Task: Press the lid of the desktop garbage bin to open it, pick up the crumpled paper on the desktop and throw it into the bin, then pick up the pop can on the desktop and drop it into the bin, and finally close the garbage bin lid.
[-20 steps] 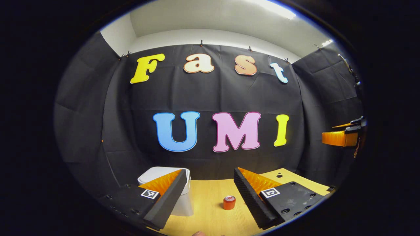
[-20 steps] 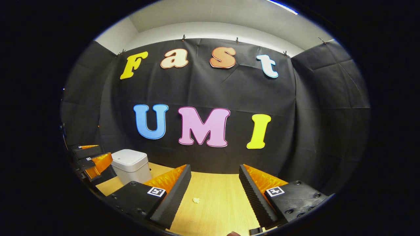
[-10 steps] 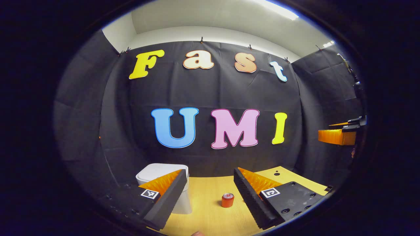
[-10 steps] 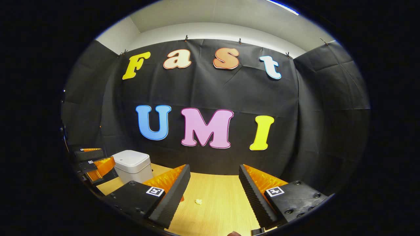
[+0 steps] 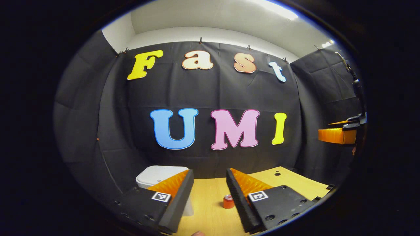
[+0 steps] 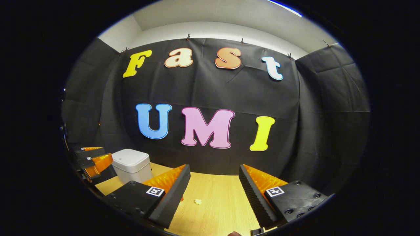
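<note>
In the left gripper view, the bin (image 5: 154, 175), lid down, sits at 11 o'clock behind the left finger; the left gripper (image 5: 209, 200) is open, and the can (image 5: 228, 201) touches its right finger's edge. In the right gripper view, the right gripper (image 6: 213, 196) is wide, with the paper (image 6: 198, 202) between its fingers at 11 o'clock.

— What stands before you in the booth?

— A pale wood-grain counter (image 6: 220, 203), its far edge meeting the black cloth wall (image 6: 210, 88). In your left gripper view, two small dark holes (image 5: 277, 173) mark the counter's far right corner.

— And above you?

— Small clips (image 5: 200, 40) pin the cloth along its top edge, beneath a white wall band (image 5: 203, 32) and ceiling, where a bright light strip (image 5: 279, 8) glows.
</note>
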Tool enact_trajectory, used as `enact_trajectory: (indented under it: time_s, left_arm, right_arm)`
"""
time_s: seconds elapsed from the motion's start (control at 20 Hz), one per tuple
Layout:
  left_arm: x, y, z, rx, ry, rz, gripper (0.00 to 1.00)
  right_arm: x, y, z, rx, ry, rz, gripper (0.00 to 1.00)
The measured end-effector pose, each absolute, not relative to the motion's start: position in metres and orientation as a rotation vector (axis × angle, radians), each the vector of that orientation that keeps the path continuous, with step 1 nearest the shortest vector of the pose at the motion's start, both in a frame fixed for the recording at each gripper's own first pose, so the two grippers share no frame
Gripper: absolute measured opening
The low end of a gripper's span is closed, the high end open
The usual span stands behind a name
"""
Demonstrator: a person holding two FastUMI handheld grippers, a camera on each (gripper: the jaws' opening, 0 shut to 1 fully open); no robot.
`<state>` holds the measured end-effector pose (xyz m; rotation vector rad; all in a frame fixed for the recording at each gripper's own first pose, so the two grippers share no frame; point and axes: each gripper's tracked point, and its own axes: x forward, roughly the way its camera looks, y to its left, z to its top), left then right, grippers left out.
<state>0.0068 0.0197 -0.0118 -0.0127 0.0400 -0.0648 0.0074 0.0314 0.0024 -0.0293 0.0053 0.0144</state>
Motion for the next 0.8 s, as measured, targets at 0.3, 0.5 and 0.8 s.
enact_trajectory:
  time_s: [0.3,0.5,0.8]
  left_arm:
    - [0.010,0.032,-0.009,-0.032,0.063,-0.093,0.13]
    - [0.030,0.054,-0.006,0.045,0.076,-0.069,0.07]
    - [0.087,0.117,-0.026,-0.033,0.223,0.056,0.06]
  right_arm:
    - [0.016,0.047,-0.001,-0.040,0.015,0.043,0.96]
    - [0.024,0.049,-0.007,-0.063,0.019,0.074,0.95]
    - [0.068,0.047,-0.023,-0.013,0.052,0.142,0.96]
